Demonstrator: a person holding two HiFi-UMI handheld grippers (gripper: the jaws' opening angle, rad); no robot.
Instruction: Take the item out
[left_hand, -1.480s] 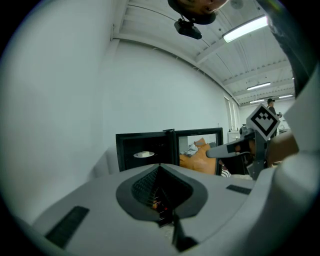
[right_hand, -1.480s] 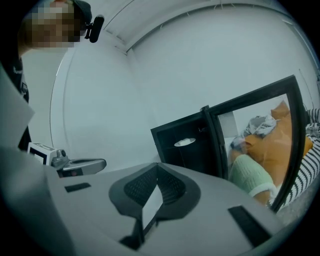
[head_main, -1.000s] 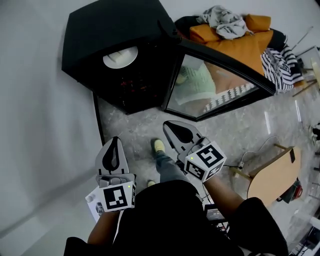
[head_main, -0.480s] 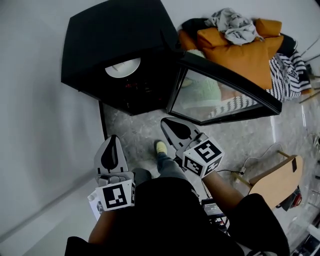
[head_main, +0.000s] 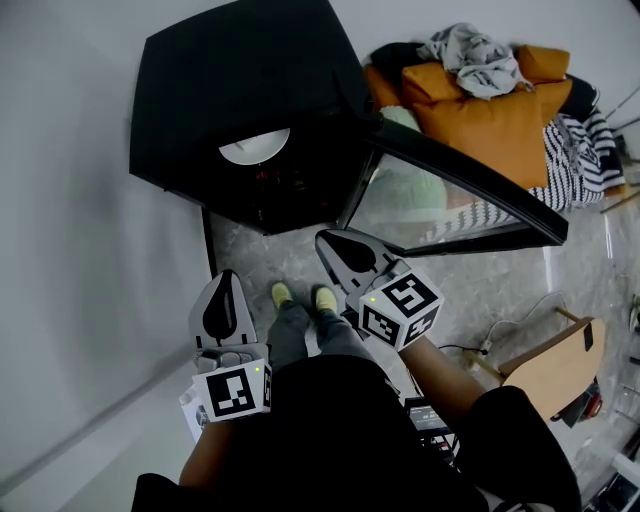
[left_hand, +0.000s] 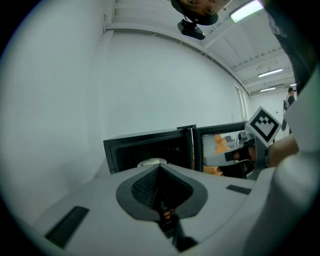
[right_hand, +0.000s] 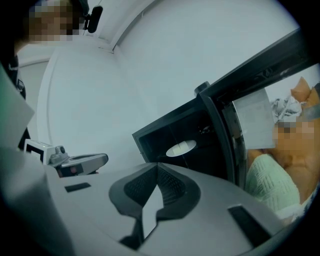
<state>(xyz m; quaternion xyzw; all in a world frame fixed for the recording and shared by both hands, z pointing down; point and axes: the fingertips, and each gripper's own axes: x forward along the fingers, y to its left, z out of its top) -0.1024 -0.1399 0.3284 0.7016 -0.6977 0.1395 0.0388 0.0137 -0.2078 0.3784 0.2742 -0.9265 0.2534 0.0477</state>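
Both yellow-green shoes (head_main: 283, 294) now stand side by side on the grey marbled floor (head_main: 255, 255), where a second ago only one showed ahead, and the right hand-held gripper (head_main: 328, 241) has edged closer to the black box-shaped oven (head_main: 240, 70). Its glass-paned door (head_main: 440, 195) hangs wide open to the right. The task's thing, a white round plate (head_main: 254, 146), lies flat inside the dark cavity, untouched. Being round, it offers no long axis to line up with. It lies ahead of both tools: almost straight beyond the left hand-held gripper (head_main: 229, 279), whose own view shows it just above the jaw tips, and ahead and to the left of the right one. The right tool looks nearer the opening, though the door edge stands close beside it, so I judge the left has the cleaner line in. Each hand-held gripper has its jaws pressed together with nothing between them; they would have to spread before taking the rim. No brand can be read. A pale sheet (right_hand: 255, 117) on the door carries print too small to read, and the cubes show only square markers.
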